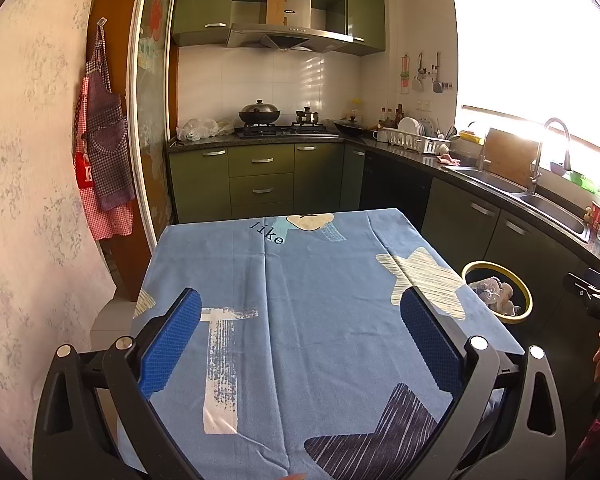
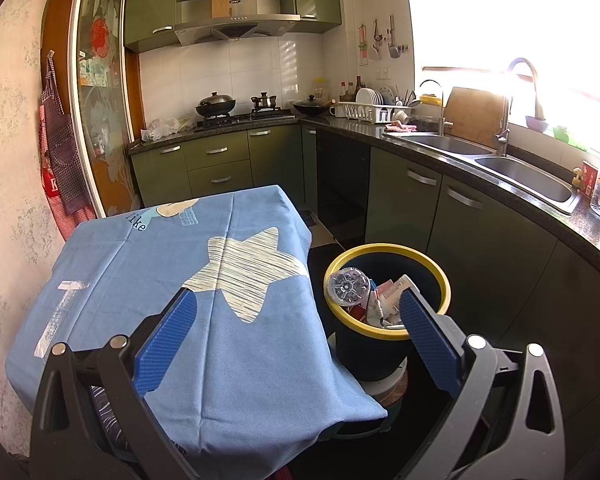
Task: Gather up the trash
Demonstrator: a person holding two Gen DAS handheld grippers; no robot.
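Note:
A dark bin with a yellow rim (image 2: 440, 276) stands on the floor right of the table; it also shows in the left wrist view (image 1: 528, 300). It holds a crushed clear plastic bottle (image 2: 348, 286), paper cartons (image 2: 392, 290) and other scraps. The table has a blue cloth with star prints (image 1: 300, 280), also seen in the right wrist view (image 2: 140, 264). My left gripper (image 1: 300, 312) is open and empty above the cloth. My right gripper (image 2: 298, 308) is open and empty above the table's right edge, its right finger (image 2: 428, 332) in front of the bin.
Green kitchen cabinets (image 1: 260, 176) with a stove and pots (image 1: 260, 114) stand beyond the table. A counter with a double sink (image 2: 520, 172) and dish rack (image 2: 372, 112) runs along the right. Aprons (image 1: 104, 152) hang on the left wall. The other gripper (image 1: 596, 300) shows at right.

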